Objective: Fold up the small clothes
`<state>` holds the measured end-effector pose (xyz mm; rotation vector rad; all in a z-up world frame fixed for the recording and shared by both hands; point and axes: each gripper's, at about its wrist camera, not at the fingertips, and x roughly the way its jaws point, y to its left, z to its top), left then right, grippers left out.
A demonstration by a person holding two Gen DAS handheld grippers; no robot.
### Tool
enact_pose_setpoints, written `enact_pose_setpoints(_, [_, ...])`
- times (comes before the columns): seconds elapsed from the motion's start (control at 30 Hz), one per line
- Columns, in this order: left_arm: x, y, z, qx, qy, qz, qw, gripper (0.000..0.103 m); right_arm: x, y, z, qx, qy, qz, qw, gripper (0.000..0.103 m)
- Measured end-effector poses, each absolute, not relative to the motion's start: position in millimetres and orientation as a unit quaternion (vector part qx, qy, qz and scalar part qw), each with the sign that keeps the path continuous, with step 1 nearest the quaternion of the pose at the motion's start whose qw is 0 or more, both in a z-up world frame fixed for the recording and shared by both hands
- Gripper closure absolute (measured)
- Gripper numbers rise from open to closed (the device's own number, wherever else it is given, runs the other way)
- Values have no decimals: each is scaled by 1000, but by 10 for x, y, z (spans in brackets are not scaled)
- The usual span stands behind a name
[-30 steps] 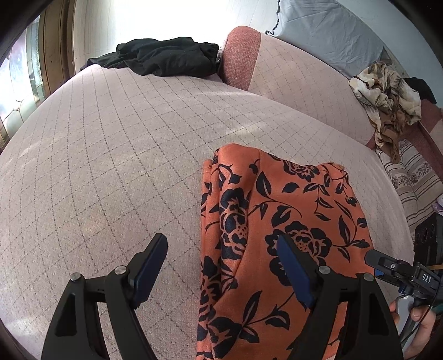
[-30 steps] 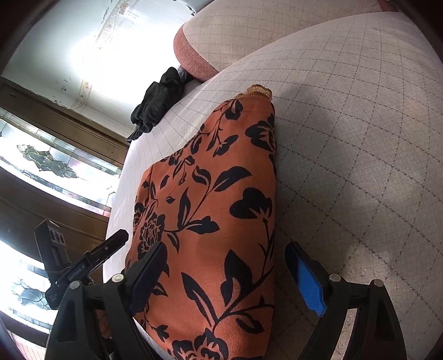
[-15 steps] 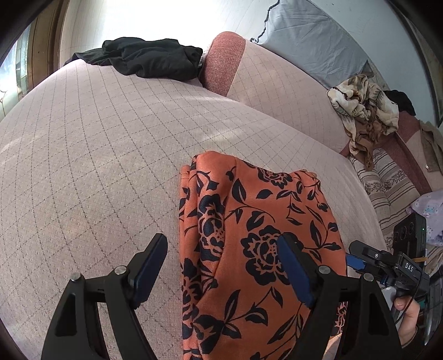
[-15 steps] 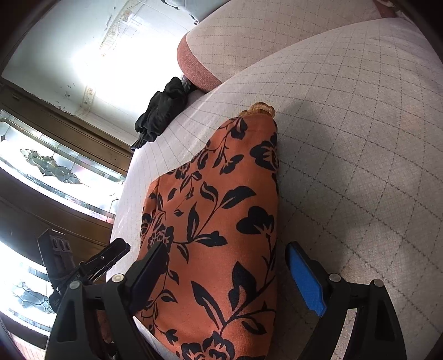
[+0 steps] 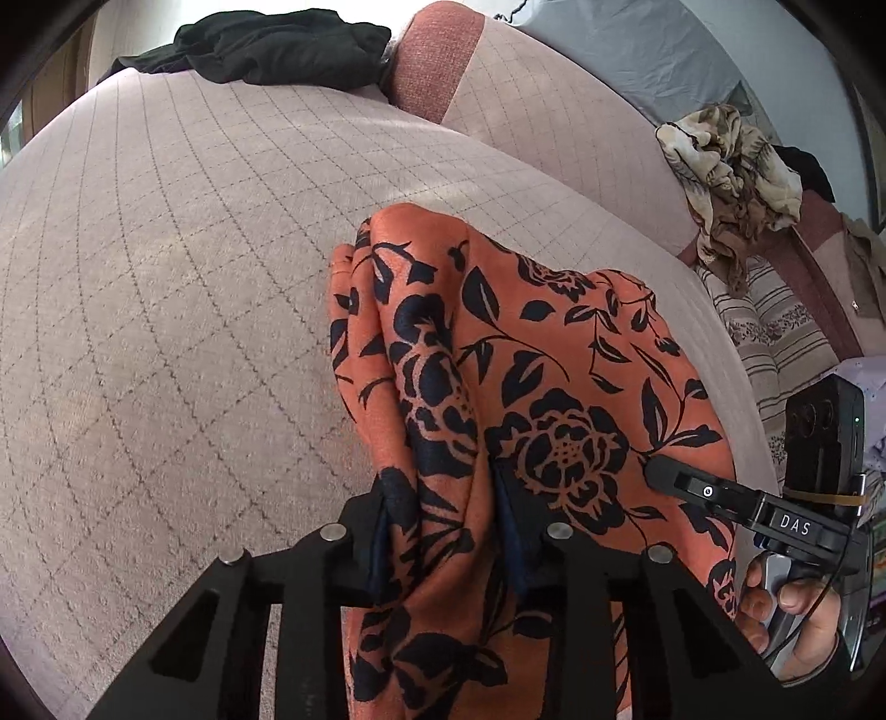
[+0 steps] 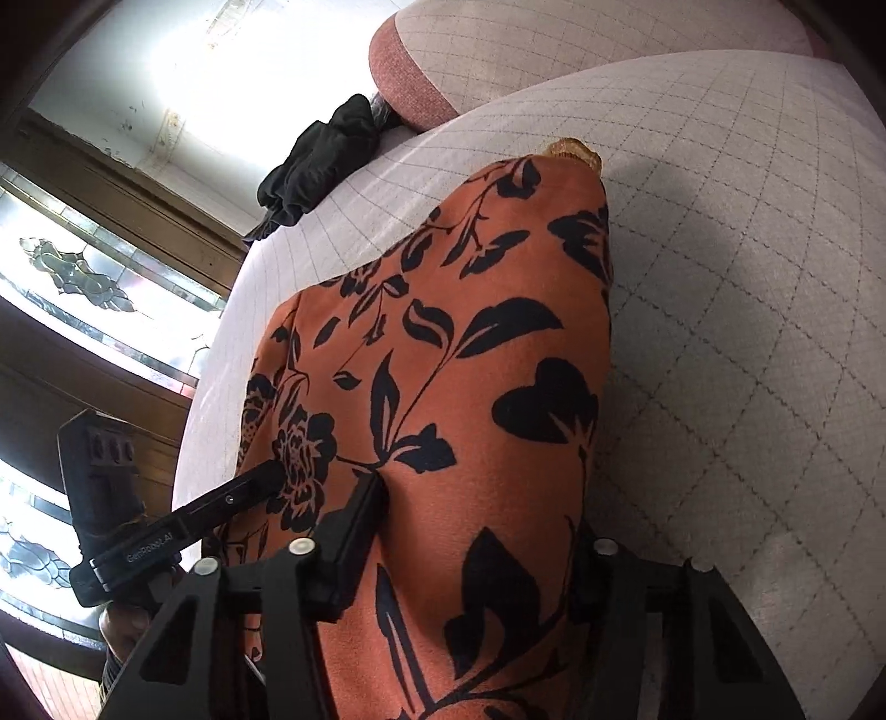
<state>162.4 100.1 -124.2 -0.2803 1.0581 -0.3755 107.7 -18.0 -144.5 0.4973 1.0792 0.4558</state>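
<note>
Both hand-held grippers have closed on the orange floral garment (image 5: pixel 554 354), which lies on the quilted bed (image 5: pixel 166 277) toward its near edge, long axis running away from me.

Left hand-held gripper (image 5: pixel 443 531): jaws pinch a bunched ridge of cloth along the garment's left side. Right hand-held gripper (image 6: pixel 476 531): jaws clamp a wider band of the near end; the cloth fills the gap.

Risks, as I judge them:
- The left grip is on a gathered ridge, so I may hold several layers or only the top one. If only one lifts, the fold comes out crooked.
- The fabric looks thin and slick; a quick pull could slide it out of the pads.
- The two grips sit at unequal widths of cloth, so lifting together may skew the edge.
- The far end sits rumpled; dragging may carry that wrinkle into the fold.

Hard to make out:
- Near hem cut off below both views.
- Layer count in either jaw unreadable.
- The right gripper's right pad is buried under cloth.
- Garment type unclear; a tan bit (image 6: pixel 570 149) shows at the far tip.
- Black clothes (image 5: pixel 277 47) at the far edge, patterned heap (image 5: pixel 731 166) at the far right, both apart from the work.
</note>
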Motion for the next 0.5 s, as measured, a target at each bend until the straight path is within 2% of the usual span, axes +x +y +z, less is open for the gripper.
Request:
enact_pose_setpoints(0.03, [1593,1014,-1211,-134,497,-178,839,75,1067,-195,-1396,225,501,216,807,64])
enact_pose_setpoints(0.1, [1515,1058,-1128,-143,487,-180,843,76,1017,-232,-1285,215,491,225,814,66])
enact_pose_setpoints(0.5, [1077,1005,-386,-151,415,-212,872,77,815,-676,-522,168,414,240,862,67])
